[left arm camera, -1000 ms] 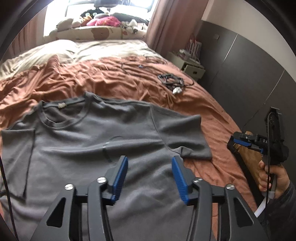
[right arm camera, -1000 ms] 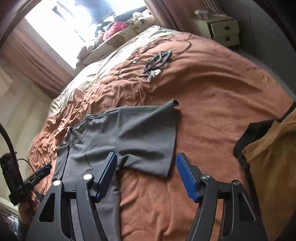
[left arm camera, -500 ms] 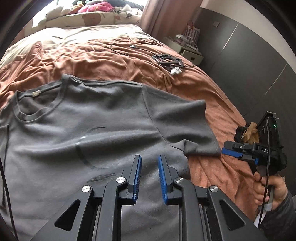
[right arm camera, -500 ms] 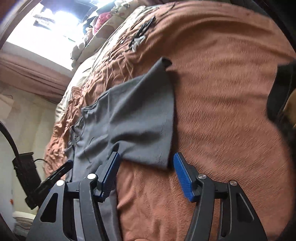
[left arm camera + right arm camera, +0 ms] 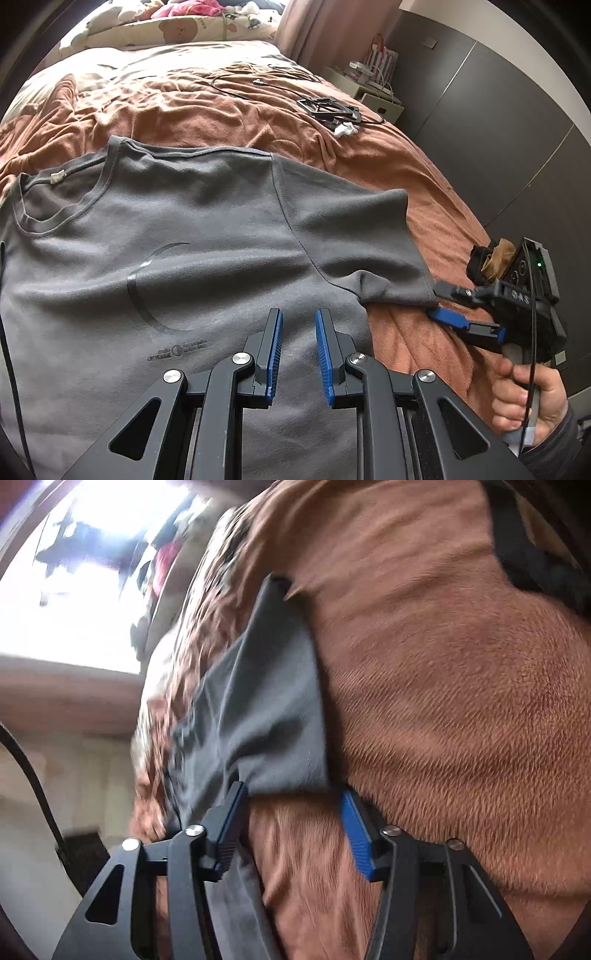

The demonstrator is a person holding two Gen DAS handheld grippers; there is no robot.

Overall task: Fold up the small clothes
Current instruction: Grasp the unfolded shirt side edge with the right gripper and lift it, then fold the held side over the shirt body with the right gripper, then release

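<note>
A grey T-shirt [image 5: 184, 229] lies face up and spread flat on a rust-brown blanket [image 5: 221, 103], its collar at the upper left. My left gripper [image 5: 298, 312] hovers low over the shirt's body with its jaws only a narrow gap apart and nothing pinched between them. The shirt's right sleeve [image 5: 354, 236] sticks out toward my right gripper [image 5: 441, 302], which a hand holds low against the blanket. In the blurred right wrist view, the right gripper [image 5: 291, 792] has its jaws closing, and the sleeve [image 5: 266, 709] hem lies between their tips without being pressed.
Cables and a black frame [image 5: 328, 109] lie farther up the bed. Pillows and soft toys [image 5: 177, 29] are at the head. A brown and black garment [image 5: 491, 254] lies behind the right gripper. A white nightstand [image 5: 373, 96] and a dark wall [image 5: 498, 129] stand on the right.
My left gripper sank toward the shirt's body and its jaws narrowed. My right gripper dropped, rolled and came up to the sleeve hem, with its jaws coming closer together.
</note>
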